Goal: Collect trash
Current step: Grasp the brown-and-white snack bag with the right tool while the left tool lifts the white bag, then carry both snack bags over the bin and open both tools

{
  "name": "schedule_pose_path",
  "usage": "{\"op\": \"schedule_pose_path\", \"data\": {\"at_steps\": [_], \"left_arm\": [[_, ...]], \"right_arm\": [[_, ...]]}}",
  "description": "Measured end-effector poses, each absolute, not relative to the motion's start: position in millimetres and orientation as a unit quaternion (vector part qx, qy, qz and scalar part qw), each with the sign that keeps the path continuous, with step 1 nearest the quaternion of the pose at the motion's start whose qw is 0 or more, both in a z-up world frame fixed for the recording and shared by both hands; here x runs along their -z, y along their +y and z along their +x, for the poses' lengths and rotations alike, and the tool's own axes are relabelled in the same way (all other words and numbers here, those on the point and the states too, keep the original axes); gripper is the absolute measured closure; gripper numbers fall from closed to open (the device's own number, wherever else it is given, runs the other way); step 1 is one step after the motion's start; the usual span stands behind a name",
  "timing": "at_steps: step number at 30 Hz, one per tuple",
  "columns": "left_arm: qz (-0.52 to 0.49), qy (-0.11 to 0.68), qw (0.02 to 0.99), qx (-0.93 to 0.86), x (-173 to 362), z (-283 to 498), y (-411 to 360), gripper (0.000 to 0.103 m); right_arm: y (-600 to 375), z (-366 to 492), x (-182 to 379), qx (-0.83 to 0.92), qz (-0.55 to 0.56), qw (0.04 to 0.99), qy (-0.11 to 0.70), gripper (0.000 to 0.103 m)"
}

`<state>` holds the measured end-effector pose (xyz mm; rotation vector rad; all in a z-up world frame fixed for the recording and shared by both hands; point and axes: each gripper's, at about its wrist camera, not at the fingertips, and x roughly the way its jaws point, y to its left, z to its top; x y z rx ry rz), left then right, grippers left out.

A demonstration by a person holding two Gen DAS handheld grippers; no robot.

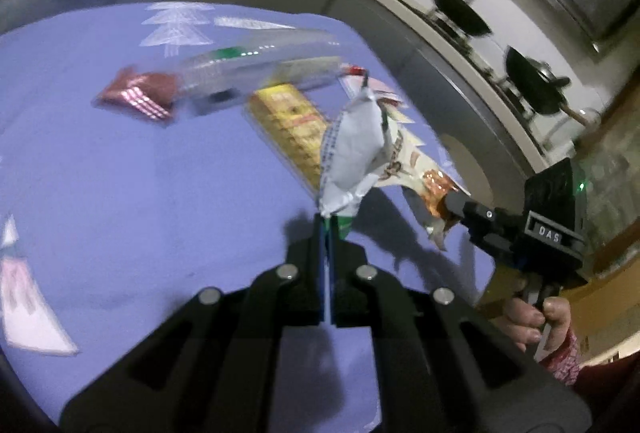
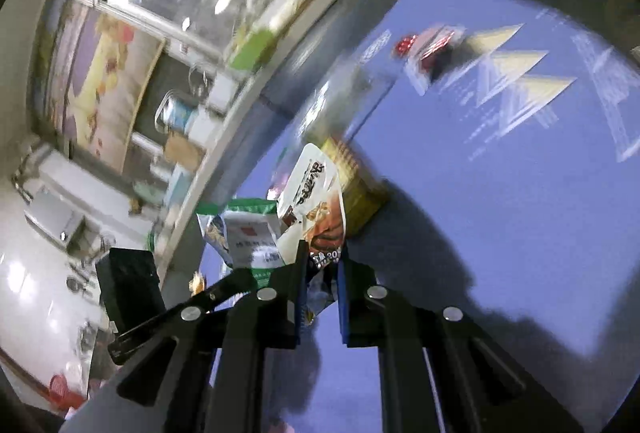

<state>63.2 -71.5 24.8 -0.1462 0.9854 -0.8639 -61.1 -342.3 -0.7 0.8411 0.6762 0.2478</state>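
Observation:
My left gripper (image 1: 327,229) is shut on a white and green snack wrapper (image 1: 354,149) and holds it above the purple tablecloth (image 1: 140,201). My right gripper (image 2: 322,253) is shut on a white and brown snack packet (image 2: 316,201), also lifted; it shows in the left wrist view (image 1: 416,169) beside the right gripper (image 1: 452,203). The white and green wrapper shows in the right wrist view (image 2: 252,237), left of my packet. On the cloth lie a yellow box (image 1: 292,121), a dark red wrapper (image 1: 140,95), and a clear plastic bottle (image 1: 256,69).
The round table has a grey rim (image 1: 460,81). A pink and white wrapper (image 1: 24,309) lies at the left edge. A red and white wrapper (image 2: 432,49) lies far on the cloth. Kitchen counter with pans (image 1: 460,9) stands behind.

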Motion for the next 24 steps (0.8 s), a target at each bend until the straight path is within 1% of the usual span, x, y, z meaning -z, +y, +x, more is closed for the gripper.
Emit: {"op": "schedule_pose_path", "data": {"at_steps": [4,10,13,18,20,21,22,23,24], "left_arm": [[-0.043,0.456,0.771,0.442,-39,70,-140,0.102],[0.023,0.456,0.725,0.515,-54,67,-294,0.102],[0.054,0.455,0.710,0.536,-52,61,-354,0.102],[0.105,0.463,0.689,0.547,-34,45,-452,0.102],[0.123,0.471,0.688,0.538,-22,42,-480,0.102],[0.129,0.475,0.688,0.533,-15,42,-485,0.099],[0.139,0.481,0.687,0.527,-8,42,-494,0.086],[0.157,0.490,0.685,0.516,1,41,-508,0.061],[0.169,0.492,0.691,0.502,7,42,-515,0.042]], "right_arm": [[-386,-87,-1,-0.078,0.421,0.859,0.281,0.094],[-468,-136,3,0.020,0.462,0.862,0.206,0.094],[-514,-164,9,0.087,0.469,0.861,0.176,0.094],[-569,-183,19,0.184,0.437,0.864,0.169,0.094],[-583,-180,23,0.208,0.421,0.865,0.175,0.094],[-587,-177,25,0.214,0.420,0.864,0.177,0.092],[-593,-171,28,0.222,0.415,0.864,0.182,0.091],[-598,-165,31,0.230,0.408,0.863,0.189,0.088],[-600,-161,35,0.230,0.408,0.862,0.192,0.081]]}}
